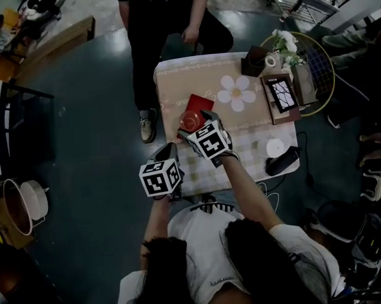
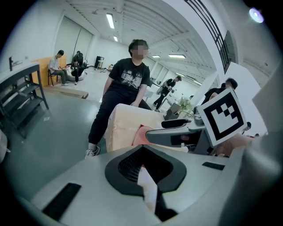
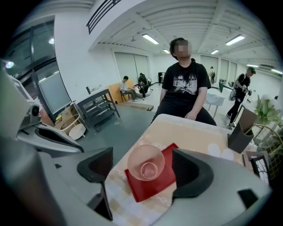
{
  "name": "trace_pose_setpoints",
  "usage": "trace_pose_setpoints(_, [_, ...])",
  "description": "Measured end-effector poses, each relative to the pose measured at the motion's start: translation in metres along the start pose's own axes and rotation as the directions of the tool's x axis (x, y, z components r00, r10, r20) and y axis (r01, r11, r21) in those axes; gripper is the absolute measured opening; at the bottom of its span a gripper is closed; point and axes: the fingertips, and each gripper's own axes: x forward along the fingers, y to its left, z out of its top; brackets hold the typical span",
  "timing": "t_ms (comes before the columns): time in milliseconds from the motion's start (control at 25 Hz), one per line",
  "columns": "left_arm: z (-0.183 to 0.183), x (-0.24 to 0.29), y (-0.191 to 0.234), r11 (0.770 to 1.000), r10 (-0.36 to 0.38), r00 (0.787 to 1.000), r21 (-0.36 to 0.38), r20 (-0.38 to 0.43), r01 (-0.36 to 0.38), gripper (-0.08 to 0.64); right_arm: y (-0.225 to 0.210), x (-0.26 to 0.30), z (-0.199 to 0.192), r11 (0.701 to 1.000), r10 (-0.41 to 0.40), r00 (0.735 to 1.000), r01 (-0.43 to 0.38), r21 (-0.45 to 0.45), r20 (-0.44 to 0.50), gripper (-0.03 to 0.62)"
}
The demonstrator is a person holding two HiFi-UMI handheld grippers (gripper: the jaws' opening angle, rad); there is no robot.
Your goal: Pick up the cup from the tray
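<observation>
While my right tool (image 3: 142, 170) hangs over the near-left part of the bench (image 1: 181, 79), I can see its jaws spread wide with nothing gripped. The clear glass cup (image 3: 146, 162) sits right in the gap between them. In the right gripper view there's daylight on both sides, so neither pad touches the glass. The cup stands upright, mouth up and empty, on the near-left part of the red tray (image 3: 164, 177). The tray lies flat and askew on the beige, flower-printed cloth (image 1: 238, 92) covering the bench.

Over to my left tool (image 1: 168, 150): it's at the bench's near-left corner, just beside the right one and clear of the tray. Its dark jaws are pressed together. A pale strip shows at the seam, and I can't tell what that is. Nothing off the bench is in them.

Across the bench a person in a black T-shirt (image 3: 183, 86) stands close against the far edge. A dark box-shaped holder (image 1: 254, 60) stands at the far-right corner, well apart from the tray.
</observation>
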Motion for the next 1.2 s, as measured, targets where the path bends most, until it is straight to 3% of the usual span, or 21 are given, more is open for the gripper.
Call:
trace_pose_setpoints(560, [-0.006,0.015,0.008,0.999,0.024,0.998,-0.032,-0.059,-0.026,0.003,0.001,0.047,-0.010,0.994,0.029,0.991,-0.043,-0.099,-0.133,0.400])
trace_pose_setpoints(840, [-0.011,0.012,0.019,0.998,0.044,0.997,-0.051,-0.064,-0.047,0.003,-0.004,0.057,-0.020,0.988,-0.016,0.983,-0.013,-0.153,-0.184,0.398])
trace_pose_setpoints(1040, [-0.013,0.011,0.022,0.997,0.043,0.997,-0.061,-0.067,-0.047,0.003,-0.004,0.058,-0.019,0.988,-0.011,0.982,-0.018,-0.156,-0.188,0.397])
trace_pose_setpoints(1200, [-0.014,0.012,0.017,0.998,0.028,0.997,-0.057,-0.071,-0.032,0.003,-0.005,0.055,-0.017,0.994,0.005,0.987,-0.022,-0.105,-0.159,0.396])
